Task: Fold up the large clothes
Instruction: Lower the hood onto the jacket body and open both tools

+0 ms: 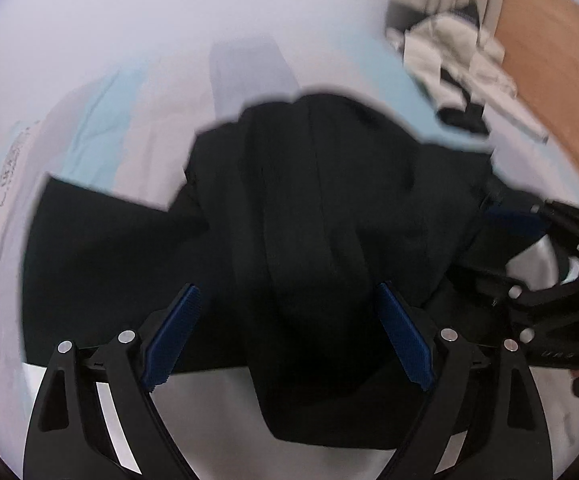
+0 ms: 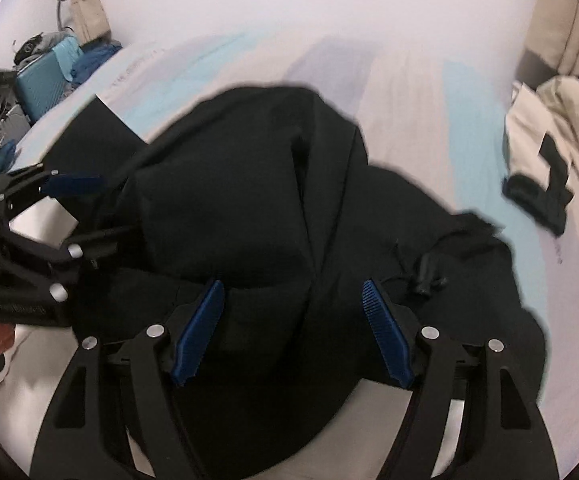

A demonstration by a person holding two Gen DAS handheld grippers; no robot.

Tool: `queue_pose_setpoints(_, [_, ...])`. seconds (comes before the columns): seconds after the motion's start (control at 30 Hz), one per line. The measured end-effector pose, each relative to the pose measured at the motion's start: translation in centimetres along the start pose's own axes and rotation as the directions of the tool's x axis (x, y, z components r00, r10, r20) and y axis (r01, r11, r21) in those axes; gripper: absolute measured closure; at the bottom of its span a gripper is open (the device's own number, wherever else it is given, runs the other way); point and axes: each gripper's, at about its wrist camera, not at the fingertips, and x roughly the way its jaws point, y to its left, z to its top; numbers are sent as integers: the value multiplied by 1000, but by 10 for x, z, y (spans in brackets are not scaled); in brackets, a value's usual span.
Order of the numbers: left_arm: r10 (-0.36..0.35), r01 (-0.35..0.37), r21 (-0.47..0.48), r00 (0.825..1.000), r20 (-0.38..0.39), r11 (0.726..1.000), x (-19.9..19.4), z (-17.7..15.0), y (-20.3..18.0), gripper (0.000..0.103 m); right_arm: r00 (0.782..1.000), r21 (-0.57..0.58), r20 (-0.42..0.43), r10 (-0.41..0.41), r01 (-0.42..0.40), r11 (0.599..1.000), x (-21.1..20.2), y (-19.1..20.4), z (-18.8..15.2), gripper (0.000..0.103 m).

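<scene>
A large black garment (image 1: 309, 216) lies crumpled on a bed with a white and light-blue sheet (image 1: 101, 104); one sleeve spreads to the left. It also shows in the right wrist view (image 2: 257, 200), with a drawcord toggle (image 2: 427, 276) at its right. My left gripper (image 1: 289, 292) is open, its blue pads (image 1: 177, 332) on either side of a raised fold of the garment. My right gripper (image 2: 291, 288) is open over the garment's near edge. Each gripper shows in the other's view: the right one at the right edge (image 1: 549, 280), the left one at the left edge (image 2: 33, 240).
A cream and black garment (image 1: 453, 68) lies heaped at the far right of the bed, also in the right wrist view (image 2: 549, 140). A wooden panel (image 1: 549, 60) stands behind it. A blue suitcase (image 2: 41, 76) and clothes sit beside the bed at the left.
</scene>
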Motion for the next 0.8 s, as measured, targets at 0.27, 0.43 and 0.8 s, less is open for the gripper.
queue_pose_setpoints(0.27, [5,-6,-15,998,-69,1000,29,-34,2,16,999,-36,-29,-42,41,999,25,12,-20,33])
queue_pose_setpoints(0.43, [-5,3,-32,997,-73,999,36,-39,4,14,998,-48,-19,-62,61,997,30,15,-29,32])
queue_pose_setpoints(0.8, [4,-4,-22,999,-33,1000,24,-46,3,11,991,-45,21,-133,134,990,17,19,-32,12])
